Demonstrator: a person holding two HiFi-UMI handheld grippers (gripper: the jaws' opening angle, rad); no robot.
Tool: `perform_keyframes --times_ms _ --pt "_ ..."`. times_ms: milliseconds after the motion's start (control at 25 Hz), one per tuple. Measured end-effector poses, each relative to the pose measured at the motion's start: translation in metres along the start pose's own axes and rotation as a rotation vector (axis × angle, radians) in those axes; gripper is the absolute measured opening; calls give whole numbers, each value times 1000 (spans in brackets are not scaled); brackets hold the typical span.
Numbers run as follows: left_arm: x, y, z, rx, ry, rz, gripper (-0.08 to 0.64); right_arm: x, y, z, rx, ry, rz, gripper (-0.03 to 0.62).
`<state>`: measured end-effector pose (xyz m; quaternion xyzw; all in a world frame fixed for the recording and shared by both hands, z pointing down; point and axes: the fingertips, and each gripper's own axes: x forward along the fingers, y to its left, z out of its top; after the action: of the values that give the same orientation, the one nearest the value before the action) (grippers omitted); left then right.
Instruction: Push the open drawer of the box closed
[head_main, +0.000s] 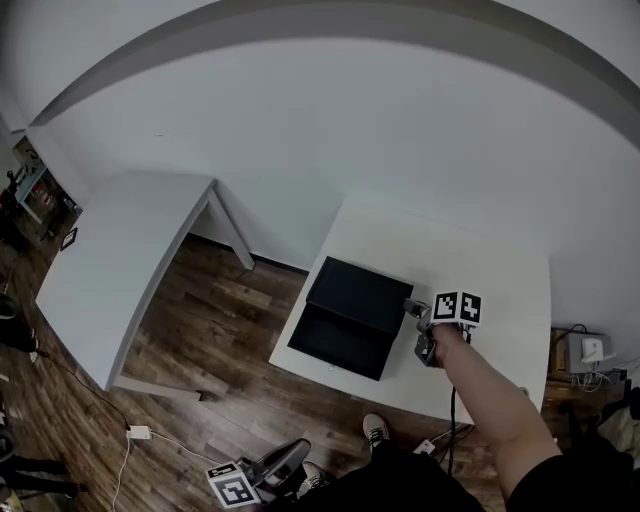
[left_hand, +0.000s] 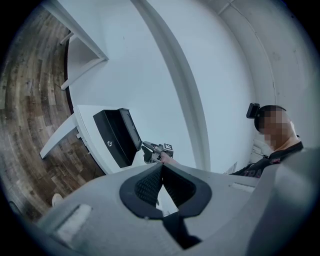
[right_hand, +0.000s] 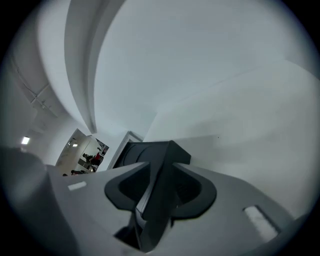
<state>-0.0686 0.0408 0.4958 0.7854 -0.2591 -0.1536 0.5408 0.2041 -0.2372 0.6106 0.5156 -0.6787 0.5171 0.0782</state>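
A flat black box (head_main: 362, 290) lies on the white table (head_main: 490, 280), and its drawer (head_main: 335, 342) stands pulled out toward the table's near left edge. My right gripper (head_main: 416, 322) is at the box's right side, with the marker cube just behind it. In the right gripper view a black edge of the box (right_hand: 150, 150) lies between the parted jaws of the right gripper (right_hand: 160, 186). My left gripper (head_main: 285, 462) hangs low over the floor, away from the table. Its jaws meet at the tips with nothing between them (left_hand: 161, 169), and it looks toward the box (left_hand: 117, 135).
A second white table (head_main: 120, 260) stands to the left across a strip of wooden floor (head_main: 220, 330). A cable with a white adapter (head_main: 138, 432) lies on the floor. A small grey device (head_main: 585, 350) sits right of the table. The white wall runs close behind.
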Motion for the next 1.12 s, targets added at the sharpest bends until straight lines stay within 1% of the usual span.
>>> perform_keyframes --times_ms 200,280,360,440,560,600,680,840,880,920,960,1040,1120 --pt "11 5 4 -18 -48 36 3 19 -3 -5 1 77 -19 135" --pt "18 10 7 14 -40 67 3 20 -4 -6 4 86 -22 135" --pt "26 19 9 72 -9 117 5 19 -3 -6 -7 85 -25 135" --pt "36 34 10 156 43 186 5 19 -2 -6 -13 86 -23 137" --pt "58 67 13 331 134 295 5 18 -1 -6 -20 85 -20 137" --pt "66 79 15 397 166 339 5 17 -1 -6 -19 82 -17 137" --pt "83 102 18 535 236 431 58 16 -1 -6 -11 78 -6 138" --pt "108 144 24 829 381 584 64 17 1 -7 -3 84 15 143" --pt "110 152 24 892 411 615 64 17 1 -7 -5 87 19 144" --pt "112 160 23 937 440 642 65 17 2 -8 -6 92 23 144" --pt "113 167 22 962 463 664 76 17 2 -9 -6 97 28 146" --pt "115 177 19 971 485 693 86 17 3 -10 -6 107 39 148" --pt "119 182 19 961 484 704 103 17 3 -10 -6 114 51 151"
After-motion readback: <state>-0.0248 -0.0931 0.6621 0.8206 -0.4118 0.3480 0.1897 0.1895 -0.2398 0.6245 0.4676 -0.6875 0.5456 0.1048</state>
